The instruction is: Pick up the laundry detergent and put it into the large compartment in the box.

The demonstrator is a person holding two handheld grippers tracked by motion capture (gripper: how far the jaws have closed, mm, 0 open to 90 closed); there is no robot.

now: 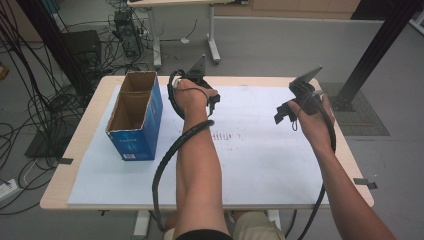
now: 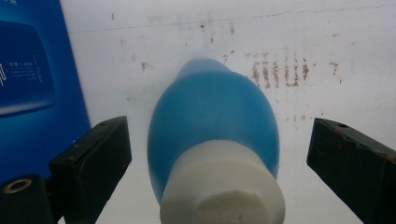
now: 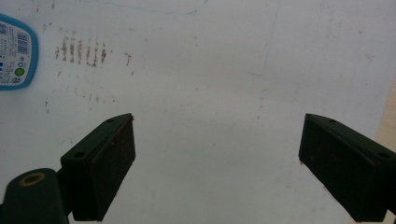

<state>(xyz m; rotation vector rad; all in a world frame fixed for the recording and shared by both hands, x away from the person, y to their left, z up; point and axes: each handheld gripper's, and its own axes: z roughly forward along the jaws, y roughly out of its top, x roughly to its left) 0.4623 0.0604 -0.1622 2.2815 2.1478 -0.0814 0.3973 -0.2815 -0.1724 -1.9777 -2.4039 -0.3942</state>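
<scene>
A blue bottle [image 2: 212,116] with a white cap [image 2: 224,186] sits between the jaws of my left gripper [image 2: 219,135], cap end toward the camera. The jaws stand apart on both sides of it with a gap to each, so this gripper is open. In the high view the left gripper [image 1: 214,100] is held over the white sheet, just right of the blue box. My right gripper [image 1: 282,114] hovers over the sheet's right half. Its jaws are wide open around bare sheet [image 3: 219,135], and an edge of the bottle's label [image 3: 14,51] shows at the upper left.
An open blue cardboard box [image 1: 134,117] stands at the table's left, seen close beside the left jaw [image 2: 32,79]. A white sheet [image 1: 250,165] with rust-coloured marks [image 1: 225,135] covers the wooden table [image 1: 65,185]. Cables and stands crowd the floor behind.
</scene>
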